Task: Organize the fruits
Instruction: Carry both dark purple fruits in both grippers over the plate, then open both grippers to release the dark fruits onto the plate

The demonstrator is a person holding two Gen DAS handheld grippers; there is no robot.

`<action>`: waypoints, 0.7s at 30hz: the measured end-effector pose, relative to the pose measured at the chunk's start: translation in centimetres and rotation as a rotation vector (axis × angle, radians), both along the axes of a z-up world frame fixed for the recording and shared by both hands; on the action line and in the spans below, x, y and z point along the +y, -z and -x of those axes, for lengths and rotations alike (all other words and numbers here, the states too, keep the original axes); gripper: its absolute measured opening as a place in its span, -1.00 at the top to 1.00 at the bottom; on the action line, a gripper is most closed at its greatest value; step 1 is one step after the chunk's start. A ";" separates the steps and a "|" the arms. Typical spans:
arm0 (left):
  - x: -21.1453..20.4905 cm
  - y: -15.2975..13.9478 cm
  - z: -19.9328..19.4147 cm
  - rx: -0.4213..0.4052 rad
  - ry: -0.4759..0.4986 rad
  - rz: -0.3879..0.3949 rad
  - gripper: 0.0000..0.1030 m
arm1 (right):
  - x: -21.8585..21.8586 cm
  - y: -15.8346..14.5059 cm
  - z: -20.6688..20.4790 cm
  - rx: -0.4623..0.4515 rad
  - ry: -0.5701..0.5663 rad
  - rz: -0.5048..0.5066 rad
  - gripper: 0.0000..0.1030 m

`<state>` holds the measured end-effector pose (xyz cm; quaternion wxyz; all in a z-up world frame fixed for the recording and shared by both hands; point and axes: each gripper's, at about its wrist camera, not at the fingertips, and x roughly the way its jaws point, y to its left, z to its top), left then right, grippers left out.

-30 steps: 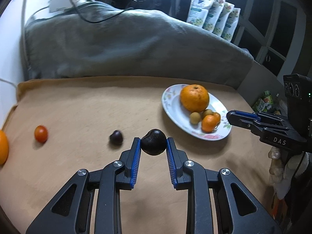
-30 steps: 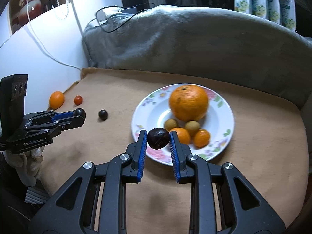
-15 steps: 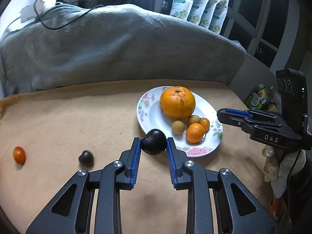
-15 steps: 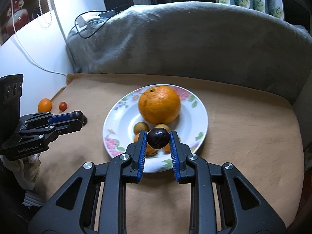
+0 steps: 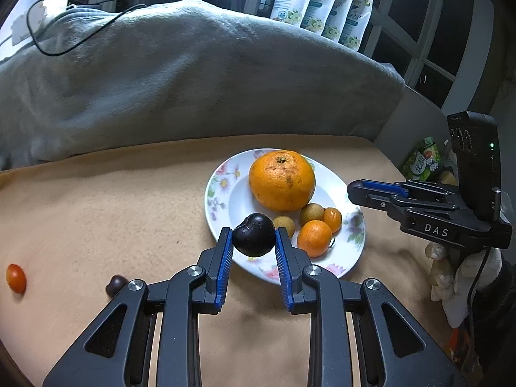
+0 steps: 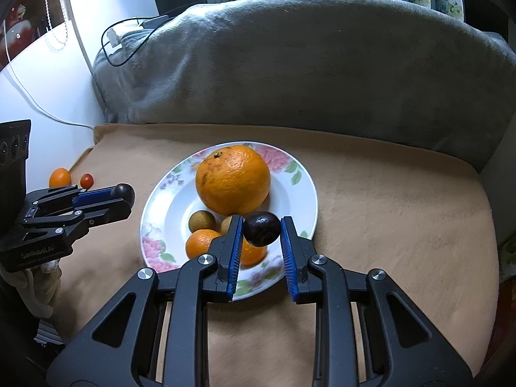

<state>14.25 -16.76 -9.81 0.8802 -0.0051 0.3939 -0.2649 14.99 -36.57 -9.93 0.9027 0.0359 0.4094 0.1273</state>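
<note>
Holding one small, round, dark purple fruit each, both claws are over the white round plate with painted flowers (image 5: 222, 174), which sits on a tan cloth (image 5: 96, 200). The left gripper (image 5: 253, 240) pinches its dark purple fruit (image 5: 254, 234) between blue ridged pads (image 5: 225, 258), just over the near edge of the plate. The right gripper (image 6: 261, 237) pinches its own dark purple fruit (image 6: 262, 228) over the plate too, close to the small fruits. On the plate sit a big round orange (image 5: 281, 179), two small orange fruits (image 5: 314, 238) and two small yellow-brown round fruits (image 5: 312, 213). Well away from the plate on the left lie another little dark fruit (image 5: 115, 284) and a small red-orange fruit (image 5: 15, 278); the right view also shows a small orange fruit (image 6: 60, 177) far from the plate, by the cloth's edge. I think these dark fruits are light, smooth and a bit soft, so a hard squeeze could bruise or burst them, and a loose one could let them slip out. The best place to hold one looks like its fat middle, as both claws do now. Being round, they will likely roll when let go, so it seems wise to set them low on the plate, next to the big orange or the small fruits that can stop them.
</note>
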 end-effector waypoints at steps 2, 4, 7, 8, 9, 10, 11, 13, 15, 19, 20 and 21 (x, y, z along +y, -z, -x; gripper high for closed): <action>-0.2 0.0 -0.1 0.000 0.005 0.000 0.52 | -0.1 0.1 -0.1 0.001 0.001 -0.004 0.52; -0.3 0.0 -0.1 0.000 0.011 -0.002 0.52 | -0.1 0.1 -0.1 0.002 0.000 -0.003 0.52; -0.6 0.1 -0.3 0.004 0.012 -0.003 0.51 | 0.0 0.1 -0.2 0.003 -0.001 0.001 0.52; -0.6 0.2 -0.3 0.005 0.012 -0.002 0.51 | 0.0 0.1 -0.2 0.004 -0.002 0.002 0.52; -0.5 0.2 -0.3 0.006 0.011 -0.001 0.51 | 0.0 0.1 -0.1 0.003 0.000 0.003 0.52; -0.6 0.2 -0.3 0.007 0.011 -0.001 0.48 | 0.0 0.1 -0.1 0.003 0.002 0.004 0.51; -0.6 0.2 -0.3 0.007 0.014 -0.001 0.45 | -0.1 0.1 -0.1 0.001 0.005 0.004 0.39; -0.6 0.1 -0.3 0.001 0.016 0.001 0.25 | -0.2 -0.1 0.0 -0.016 0.019 0.002 -0.17; -0.6 0.0 -0.2 -0.003 0.015 0.005 0.14 | -0.4 -0.4 0.2 -0.036 0.026 -0.005 -0.37; -0.6 -0.2 -0.1 -0.014 0.008 -0.002 -0.22 | -0.8 -0.9 0.3 -0.046 0.041 -0.021 -0.41; -0.5 -0.2 0.0 -0.019 0.006 -0.001 -0.30 | -0.9 -1.0 0.4 -0.048 0.045 -0.025 -0.50; -0.5 -0.3 0.1 -0.025 0.004 -0.001 -0.38 | -1.0 -1.0 0.4 -0.051 0.049 -0.029 -0.61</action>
